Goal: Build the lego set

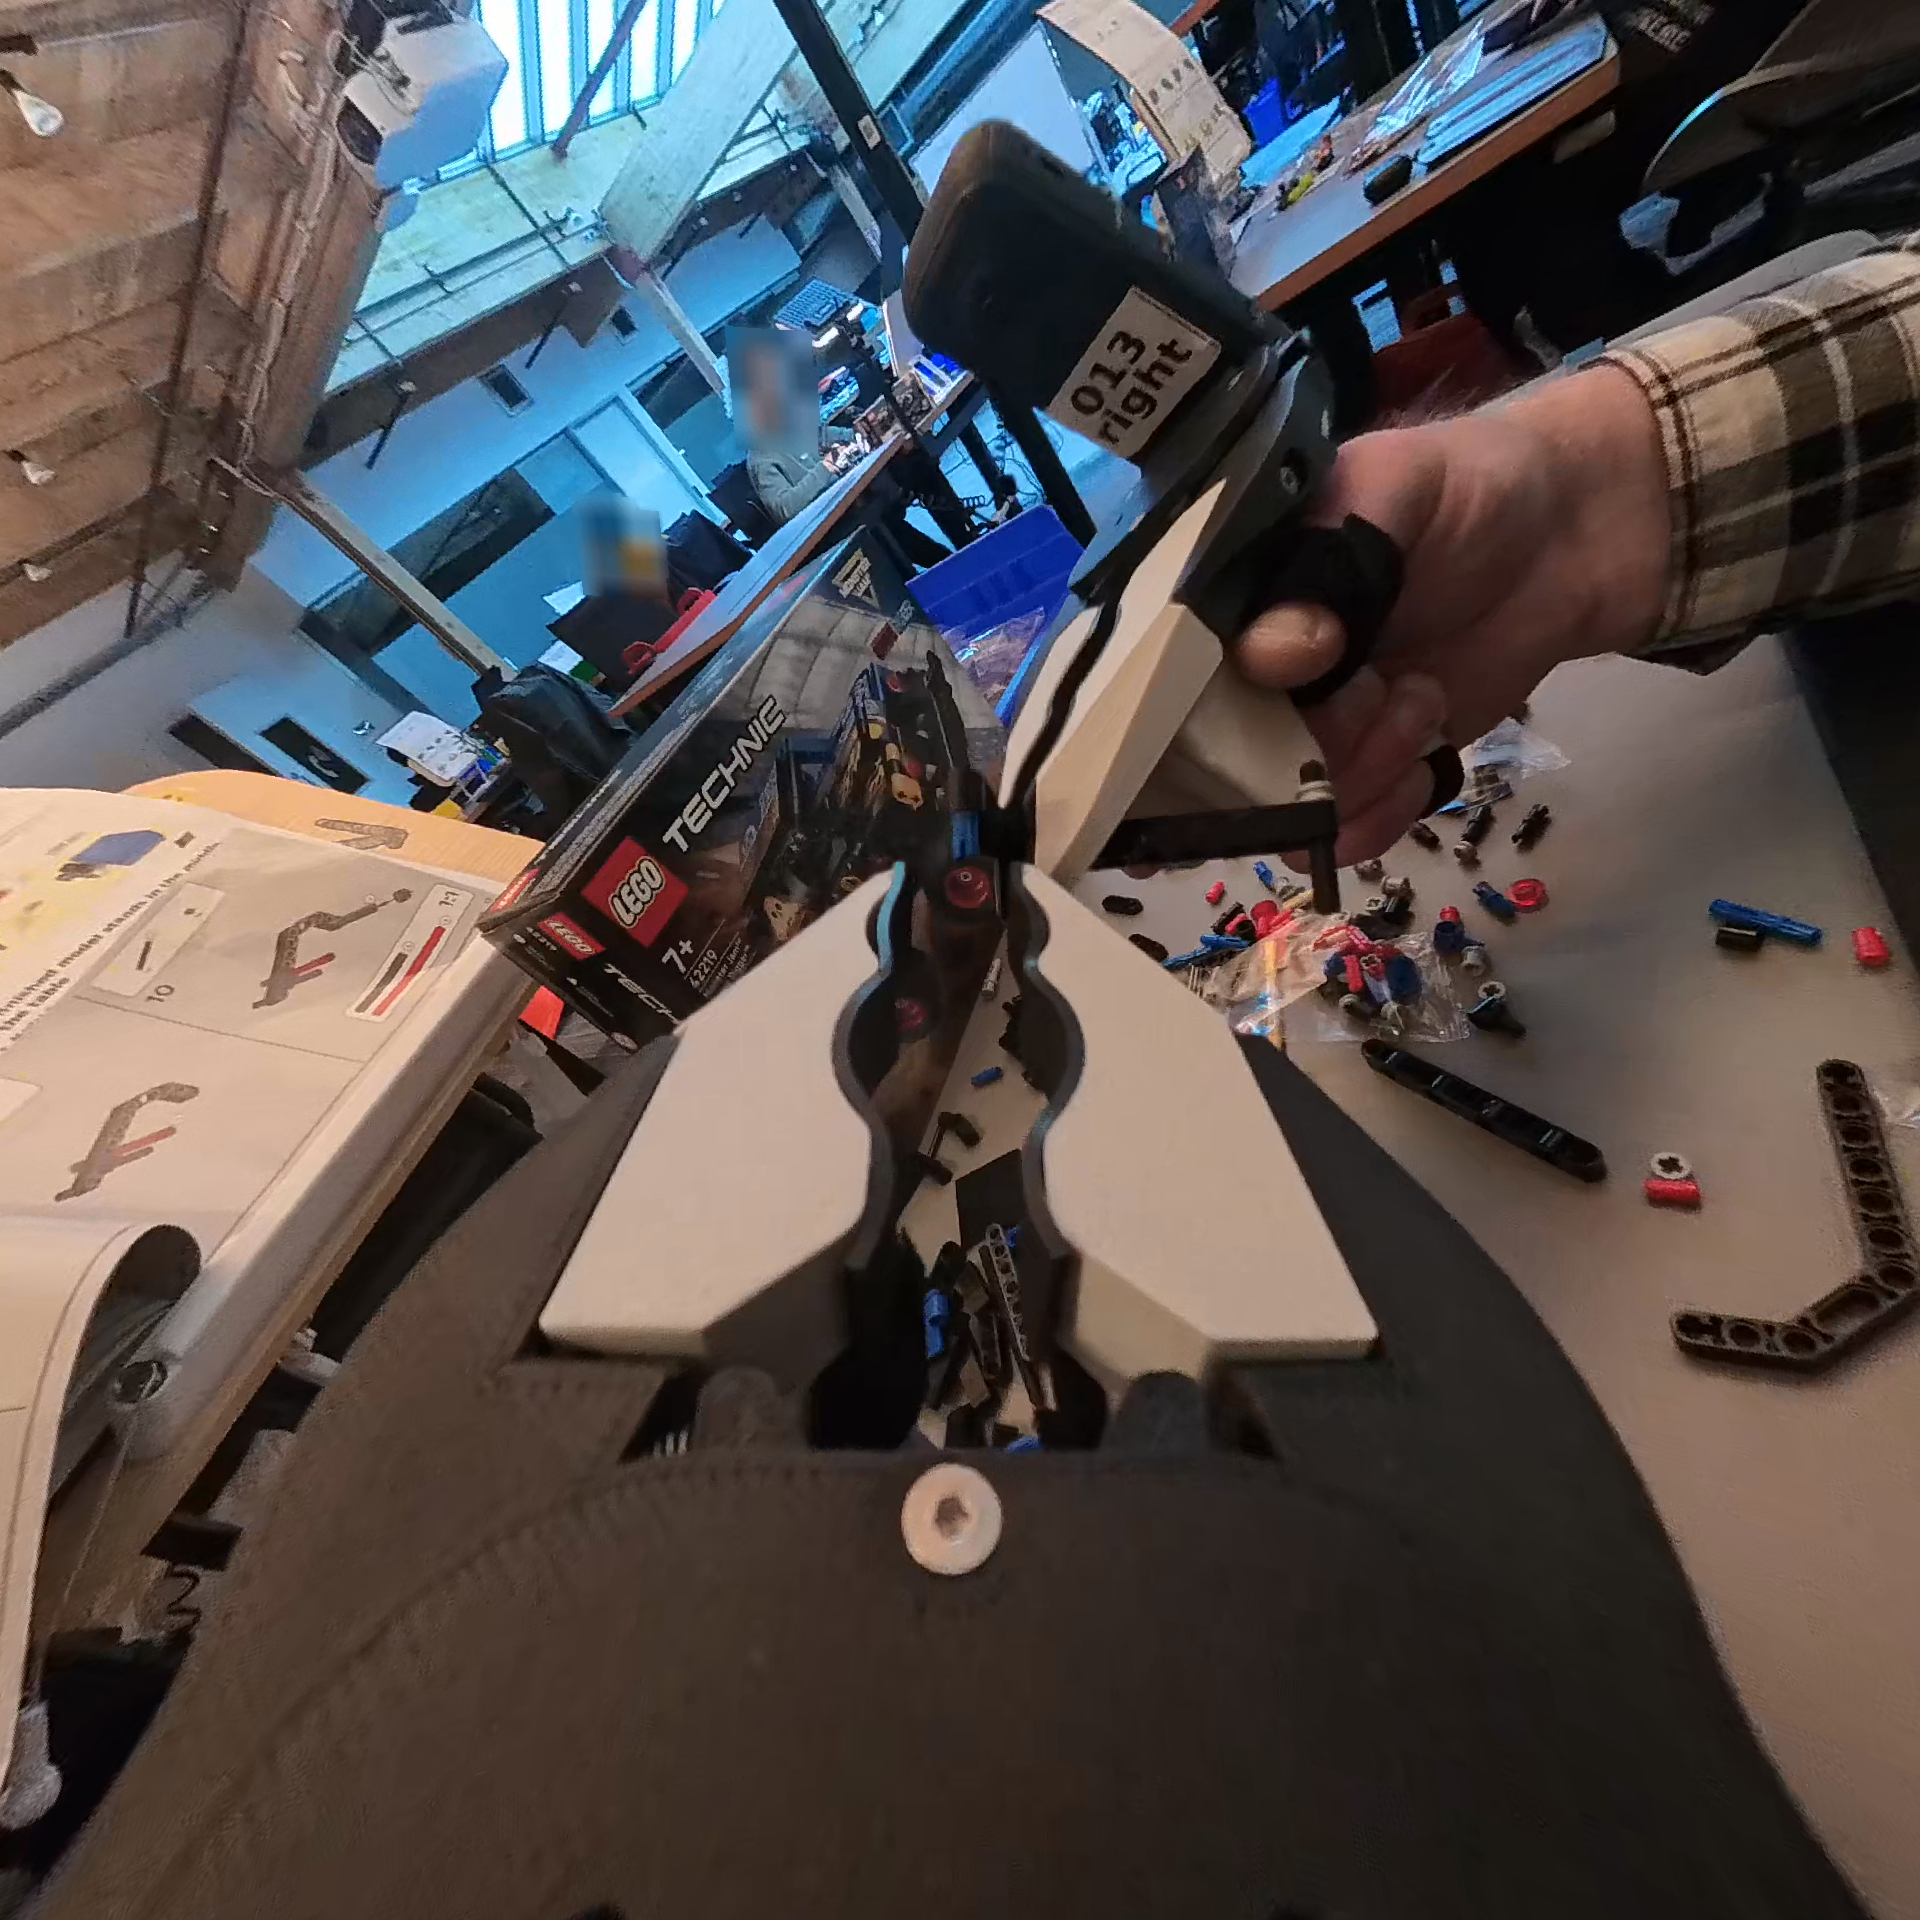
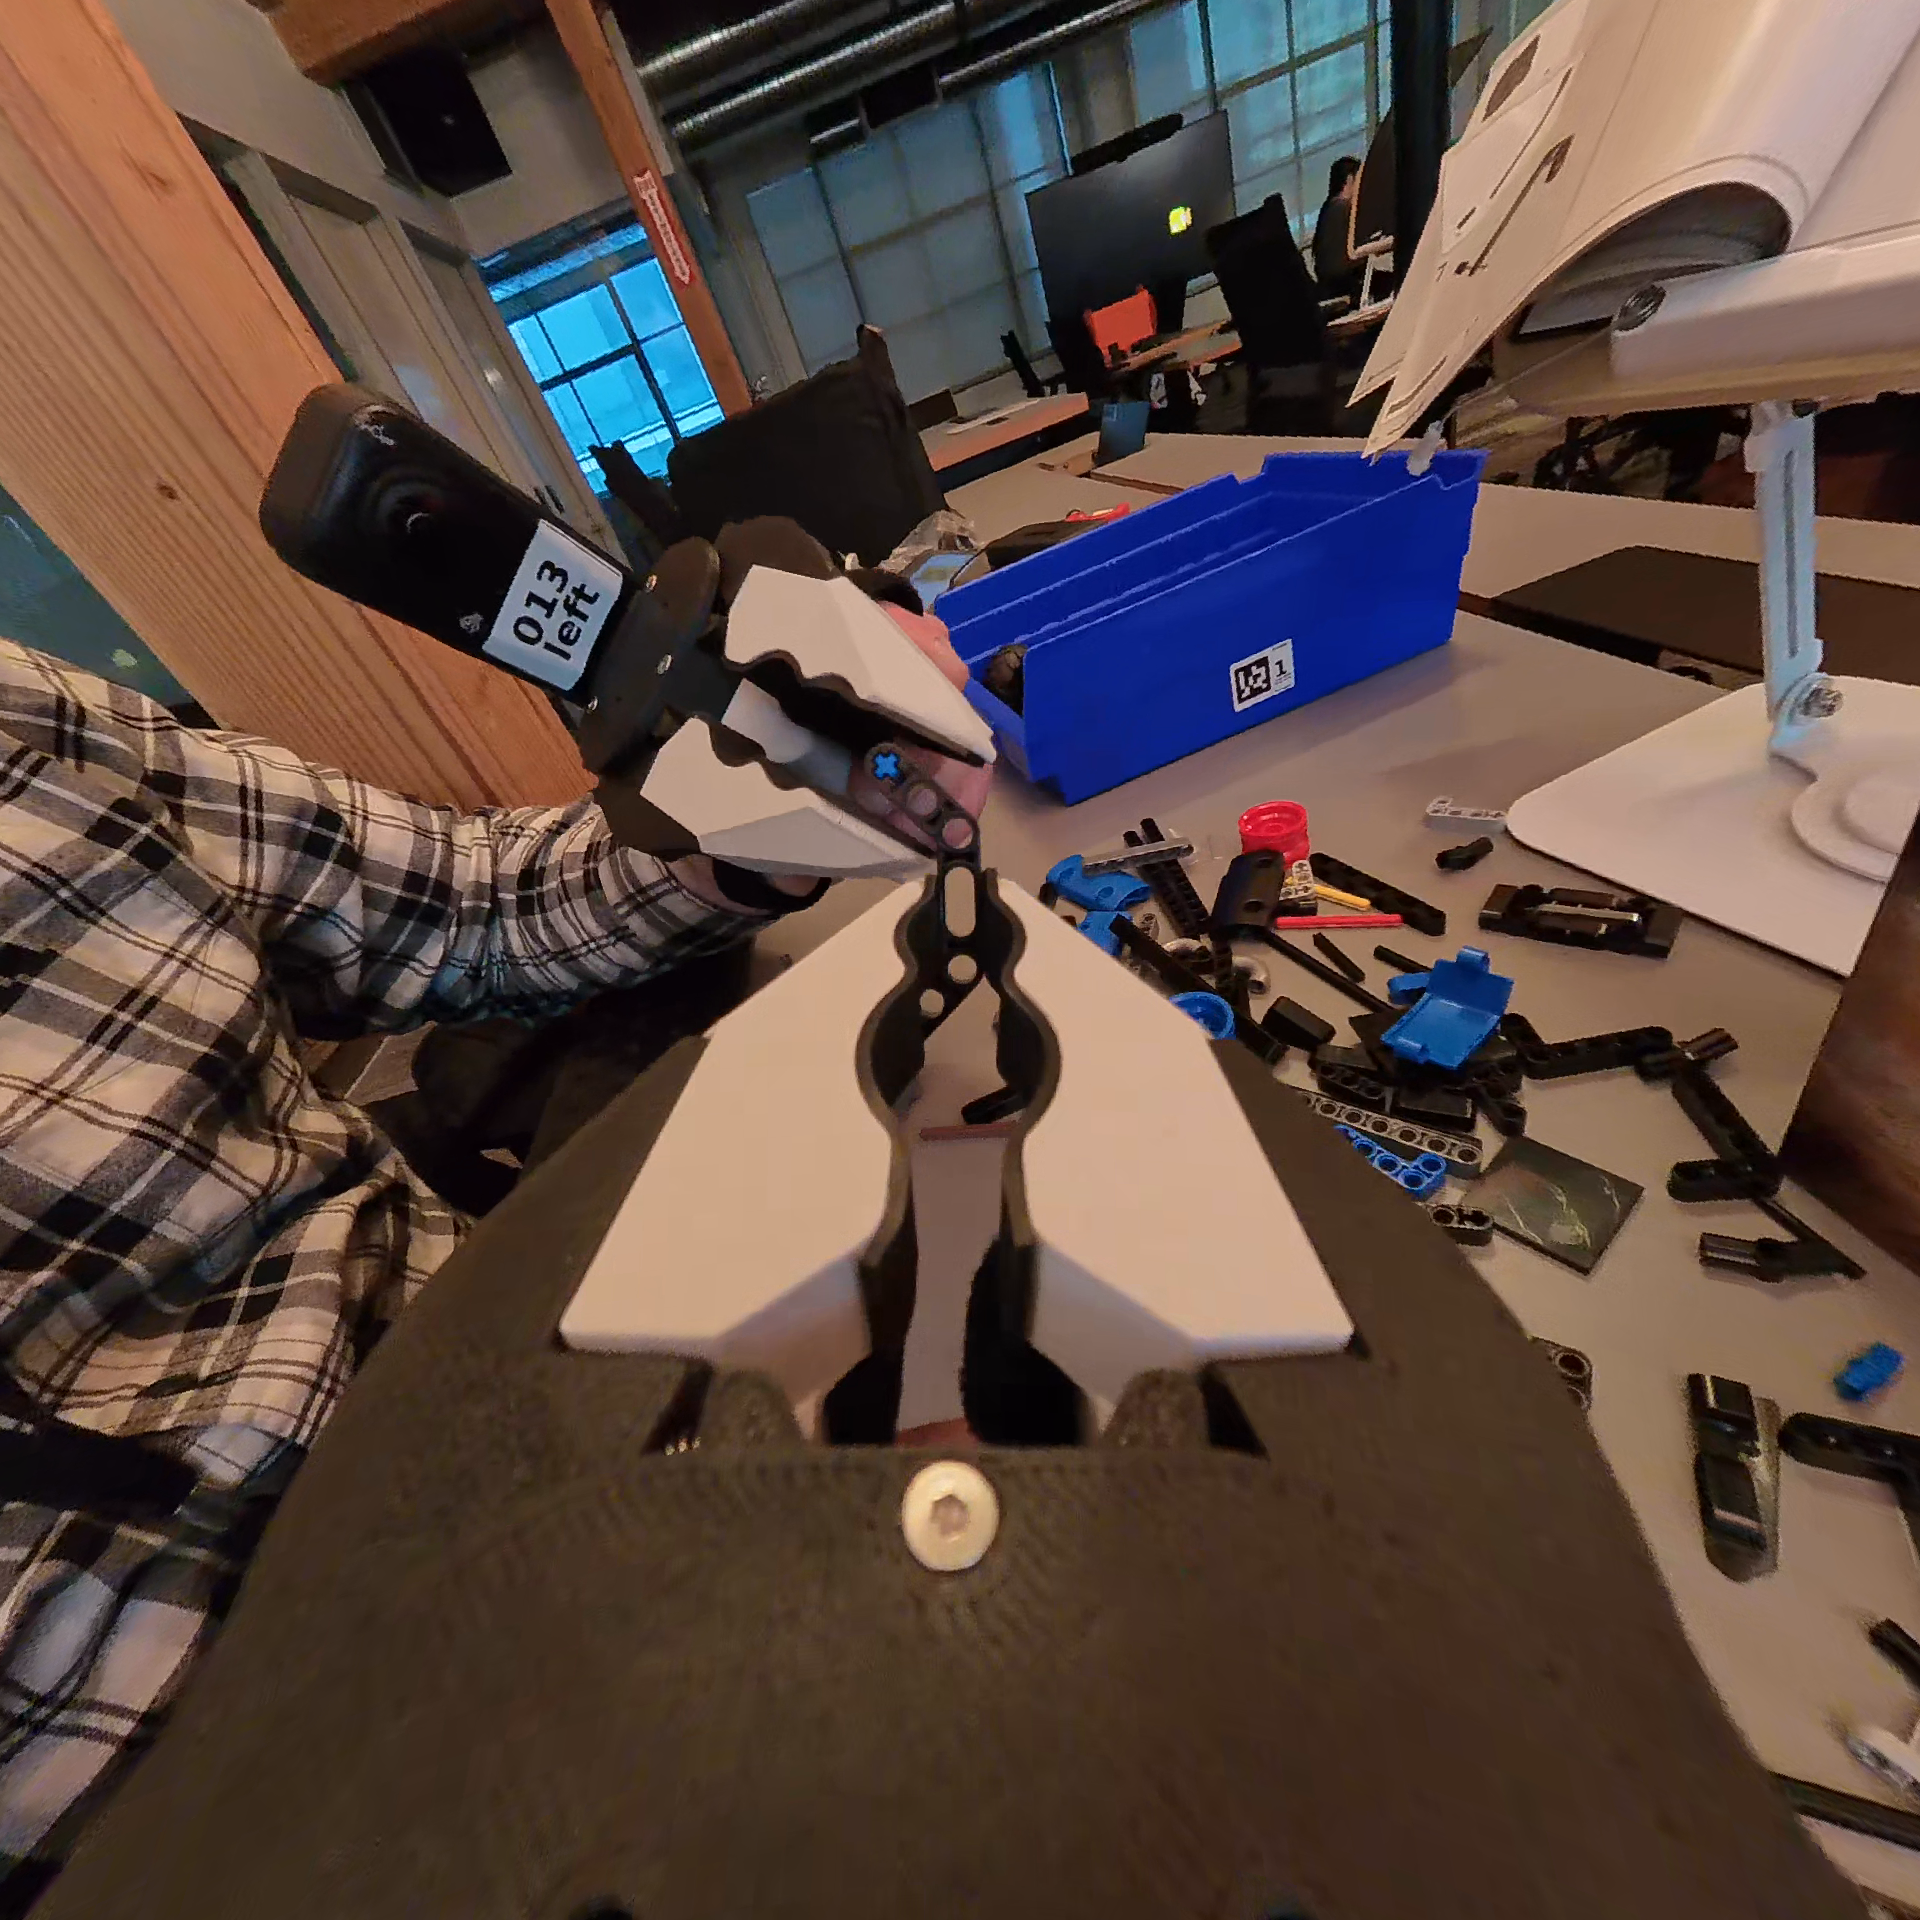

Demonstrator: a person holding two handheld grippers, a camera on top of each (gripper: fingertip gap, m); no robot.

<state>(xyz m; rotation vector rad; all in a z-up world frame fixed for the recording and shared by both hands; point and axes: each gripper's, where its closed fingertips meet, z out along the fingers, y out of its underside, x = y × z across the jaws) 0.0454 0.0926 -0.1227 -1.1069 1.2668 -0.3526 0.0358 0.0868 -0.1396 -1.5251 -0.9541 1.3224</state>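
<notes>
both fingers on one black beam, labelled white-stickered cameras behind

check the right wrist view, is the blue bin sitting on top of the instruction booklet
No. The blue bin sits directly on the grey table, while the instruction booklet rests apart on a white stand.

A pale grey table carries everything. On it stands a blue bin, beside the white foot of a stand that holds an open booklet. Loose black, blue and red building pieces are scattered between them. In the left wrist view the set's box stands on the table, near a clear bag of small parts, a straight black beam and an angled black beam.
</notes>
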